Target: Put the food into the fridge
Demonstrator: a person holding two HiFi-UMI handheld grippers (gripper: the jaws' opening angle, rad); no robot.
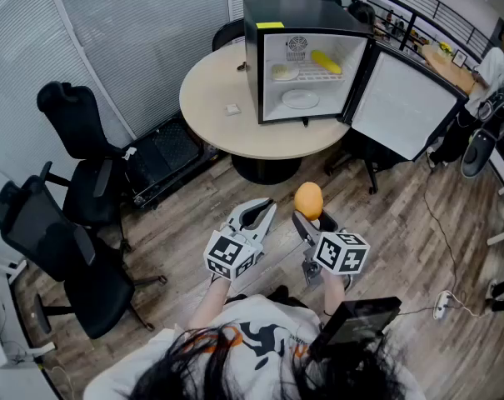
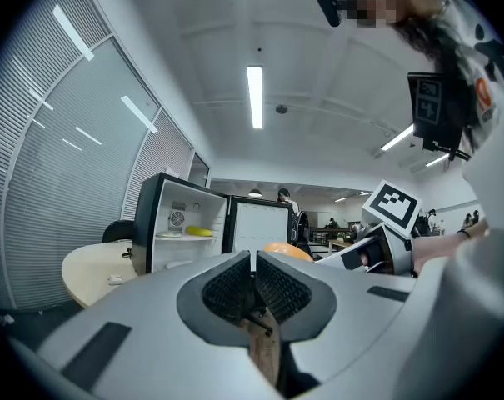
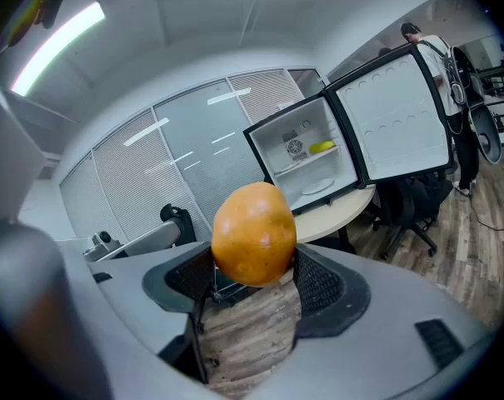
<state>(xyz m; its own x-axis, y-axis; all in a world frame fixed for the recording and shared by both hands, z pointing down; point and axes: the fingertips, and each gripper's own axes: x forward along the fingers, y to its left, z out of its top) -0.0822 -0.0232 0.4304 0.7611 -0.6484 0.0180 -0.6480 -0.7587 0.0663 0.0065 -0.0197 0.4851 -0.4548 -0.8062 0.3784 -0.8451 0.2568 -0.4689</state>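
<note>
The right gripper (image 1: 306, 217) had its fingers (image 3: 325, 288) clamped on the orange (image 3: 253, 233), well short of the open fridge (image 1: 306, 13) on the worktop (image 1: 210, 98). The left gripper (image 1: 262, 211) was empty, with its fingers together. The grip looked to catch only the fruit's lower part, so a level, slow carry to a free shelf spot seemed wise.

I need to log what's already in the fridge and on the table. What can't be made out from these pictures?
- Head view: the yellow item and pale item on the fridge shelf are too small to name.
- Head view: the small object on the table is too small to identify.
- Left gripper view: the orange food is mostly hidden behind the shut left gripper.
</note>
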